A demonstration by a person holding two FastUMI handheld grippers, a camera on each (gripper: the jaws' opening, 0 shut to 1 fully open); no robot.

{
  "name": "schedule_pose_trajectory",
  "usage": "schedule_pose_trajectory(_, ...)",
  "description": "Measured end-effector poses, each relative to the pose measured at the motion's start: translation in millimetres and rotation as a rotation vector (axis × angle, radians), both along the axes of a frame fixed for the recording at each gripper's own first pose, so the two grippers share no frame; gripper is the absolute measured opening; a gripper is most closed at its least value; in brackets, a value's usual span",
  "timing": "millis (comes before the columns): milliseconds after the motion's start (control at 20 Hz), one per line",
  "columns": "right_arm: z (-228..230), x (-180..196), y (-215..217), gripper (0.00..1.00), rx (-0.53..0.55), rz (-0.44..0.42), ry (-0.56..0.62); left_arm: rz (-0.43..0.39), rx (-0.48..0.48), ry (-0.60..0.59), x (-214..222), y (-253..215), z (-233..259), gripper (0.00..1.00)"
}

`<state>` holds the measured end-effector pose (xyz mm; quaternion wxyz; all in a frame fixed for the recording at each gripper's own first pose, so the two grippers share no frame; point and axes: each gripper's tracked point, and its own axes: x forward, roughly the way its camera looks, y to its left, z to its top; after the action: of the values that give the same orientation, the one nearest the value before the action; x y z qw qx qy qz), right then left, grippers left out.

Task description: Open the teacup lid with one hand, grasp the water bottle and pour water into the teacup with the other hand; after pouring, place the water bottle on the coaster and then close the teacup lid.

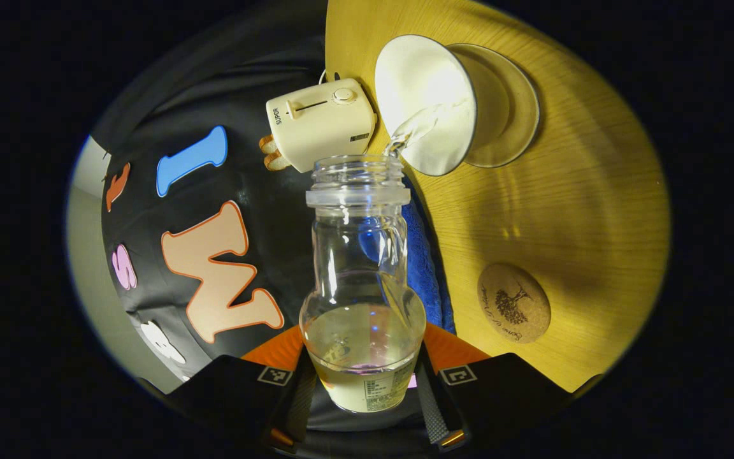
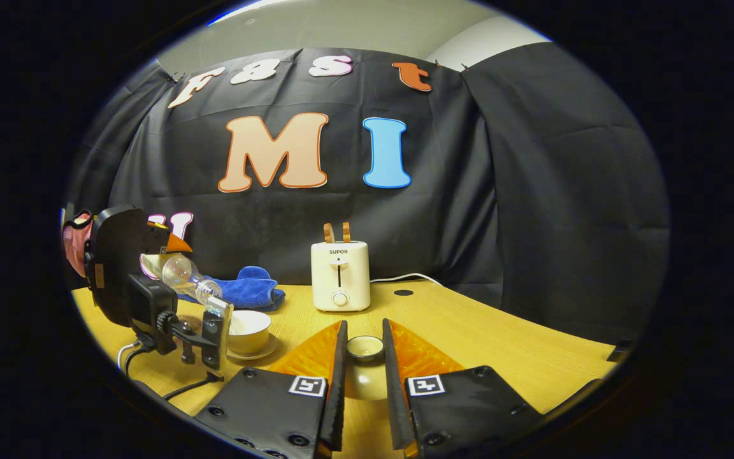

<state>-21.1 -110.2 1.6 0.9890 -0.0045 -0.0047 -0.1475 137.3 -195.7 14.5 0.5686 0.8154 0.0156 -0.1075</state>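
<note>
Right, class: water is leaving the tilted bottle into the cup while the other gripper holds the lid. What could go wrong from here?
1. The stream from the water bottle enters near the teacup rim, so a small drift could spill onto the table.
2. The toaster stands close by, so splashes might reach it.
3. The right gripper pinches the lid by its small knob, which may slip.

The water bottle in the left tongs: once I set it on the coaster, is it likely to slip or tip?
The water bottle looks like clear, smooth, hard plastic or glass, so probably slippery between the left tongs. It is partly full, with a narrow neck above a wider body, so likely fairly stable upright. The coaster looks small, so set it centred.
</note>
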Motion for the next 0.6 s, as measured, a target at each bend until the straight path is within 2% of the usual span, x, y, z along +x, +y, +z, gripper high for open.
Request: schedule_pose_trajectory(600,-0.2,0.5,-0.2,0.32,0.000,0.000,0.001,-0.039,0.137,-0.107,5.7,-11.7,52.5,0.68)
